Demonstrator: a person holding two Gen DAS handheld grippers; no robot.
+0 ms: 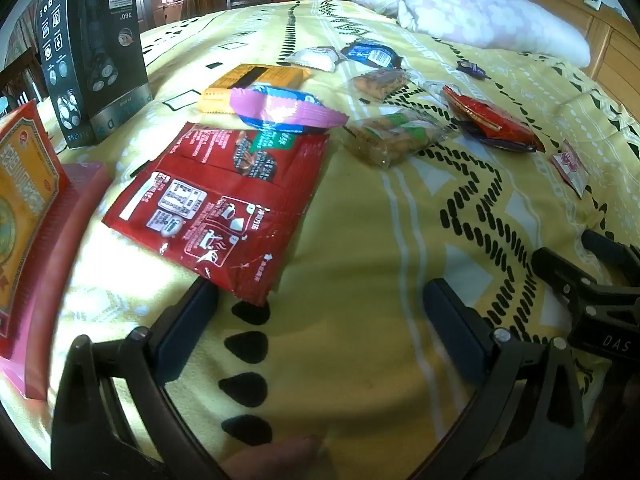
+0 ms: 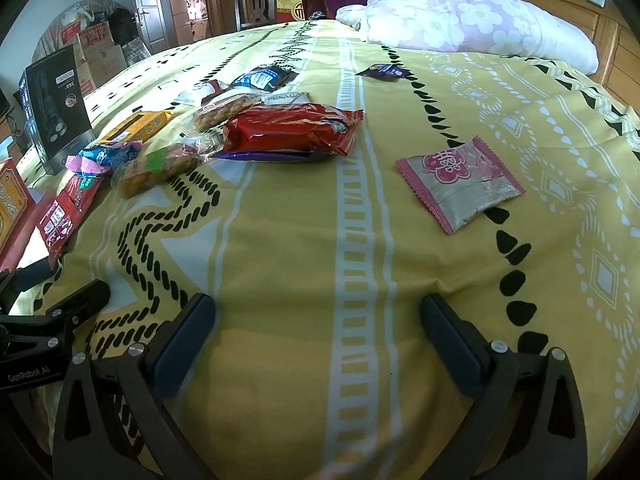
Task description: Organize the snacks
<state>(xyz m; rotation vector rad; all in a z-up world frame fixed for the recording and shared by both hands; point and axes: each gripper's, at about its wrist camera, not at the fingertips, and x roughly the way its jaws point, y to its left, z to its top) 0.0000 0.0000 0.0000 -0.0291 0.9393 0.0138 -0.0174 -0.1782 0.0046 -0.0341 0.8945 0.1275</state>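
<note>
1. Presently, the left gripper (image 1: 320, 300) is seen low over the yellow bedspread (image 1: 360, 240), jaws spread wide, nothing held; a flat red pouch (image 1: 224, 196) lies just beyond its left finger.
2. The right gripper (image 2: 318, 312) is likewise held spread and empty above the bedspread.
3. Snacks are scattered ahead: a pink-trimmed silver packet (image 2: 460, 184) apart to the right, a red wrapped pack (image 2: 288, 130) near a clear bag of biscuits (image 2: 160, 168).
4. A black box (image 1: 94, 56) is noted upright at far left.
</note>
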